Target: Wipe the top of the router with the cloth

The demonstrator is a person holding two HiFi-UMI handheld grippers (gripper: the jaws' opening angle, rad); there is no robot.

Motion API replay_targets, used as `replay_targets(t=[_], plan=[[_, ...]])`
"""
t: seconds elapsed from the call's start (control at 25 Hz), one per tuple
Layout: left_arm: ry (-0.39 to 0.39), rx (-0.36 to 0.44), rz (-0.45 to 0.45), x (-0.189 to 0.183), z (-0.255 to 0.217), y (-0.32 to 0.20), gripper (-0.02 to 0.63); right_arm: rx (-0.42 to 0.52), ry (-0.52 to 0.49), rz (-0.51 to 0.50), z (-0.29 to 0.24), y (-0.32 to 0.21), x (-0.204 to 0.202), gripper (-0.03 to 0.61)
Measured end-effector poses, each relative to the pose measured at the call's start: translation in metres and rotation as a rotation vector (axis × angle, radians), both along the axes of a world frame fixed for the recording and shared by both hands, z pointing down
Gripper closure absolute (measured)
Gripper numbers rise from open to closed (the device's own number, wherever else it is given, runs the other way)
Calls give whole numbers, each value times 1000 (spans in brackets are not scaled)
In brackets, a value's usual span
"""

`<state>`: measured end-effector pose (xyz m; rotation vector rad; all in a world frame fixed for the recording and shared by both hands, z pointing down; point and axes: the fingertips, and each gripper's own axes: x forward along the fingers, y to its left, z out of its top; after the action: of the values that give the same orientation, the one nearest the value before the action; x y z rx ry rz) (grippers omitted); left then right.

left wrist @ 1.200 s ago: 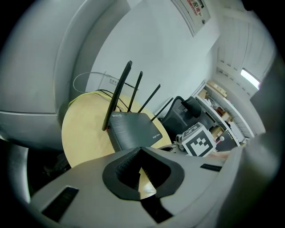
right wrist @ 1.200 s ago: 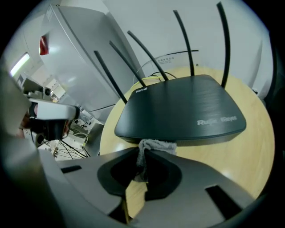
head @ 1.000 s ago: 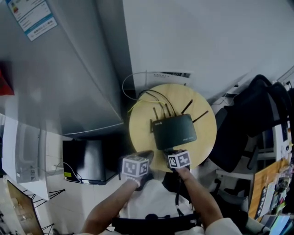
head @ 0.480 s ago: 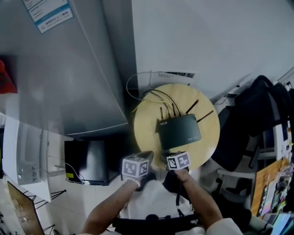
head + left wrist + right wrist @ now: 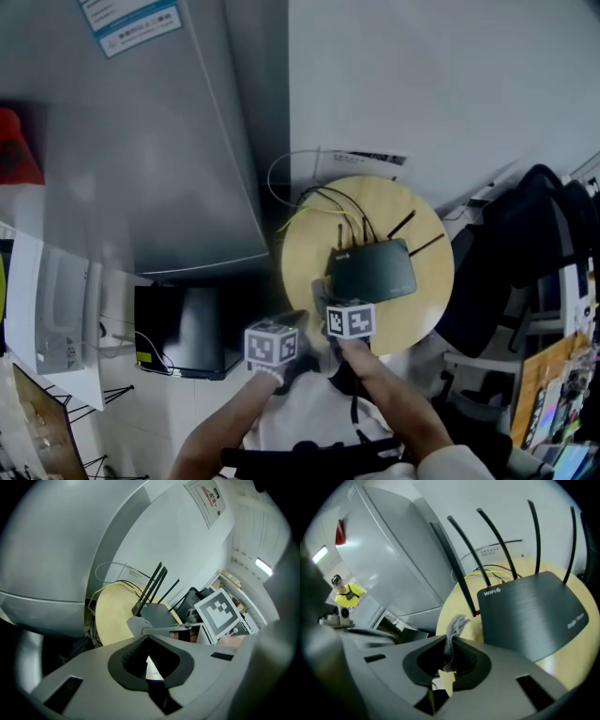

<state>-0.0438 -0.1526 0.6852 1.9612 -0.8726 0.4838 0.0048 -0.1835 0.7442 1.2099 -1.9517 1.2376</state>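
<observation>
A black router (image 5: 375,269) with several upright antennas lies on a round wooden table (image 5: 412,319). My right gripper (image 5: 328,294) is shut on a grey cloth (image 5: 321,289) at the router's near left corner. In the right gripper view the cloth (image 5: 454,629) sticks up from the jaws just left of the router (image 5: 529,616), over the table (image 5: 454,604). My left gripper (image 5: 296,324) hangs off the table's near left edge, jaws together and holding nothing. The left gripper view shows the router (image 5: 157,613) and the cloth (image 5: 136,624) ahead.
A tall grey cabinet (image 5: 141,141) stands to the left of the table and a white wall behind it. Cables (image 5: 323,199) run from the router's back to a power strip (image 5: 361,157). A dark chair with bags (image 5: 525,244) crowds the right side.
The right gripper with the cloth has shifted left along the router's near edge to its left corner. The left gripper has stayed put.
</observation>
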Motion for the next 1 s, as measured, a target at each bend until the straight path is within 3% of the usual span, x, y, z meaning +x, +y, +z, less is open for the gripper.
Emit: replay_targets(t=[0.16,0.28,0.48,0.68,1.0], plan=[[-11,0,-39,-20,1,-1,616,-80,60,179,13,-15,21,538],[-17,-12,-66,-32,5,1,615,-94,117,232,21,-19,29,538],[-18,-18,-58,-30,6,5,617,-92,151,204,26,-17,28,538],[-14,-28,-16,-12,11,9,615,-126,133,129,29,20,30,538],[5,-25,57,22,10,16,615,-174,160,95,42,65,69,538]])
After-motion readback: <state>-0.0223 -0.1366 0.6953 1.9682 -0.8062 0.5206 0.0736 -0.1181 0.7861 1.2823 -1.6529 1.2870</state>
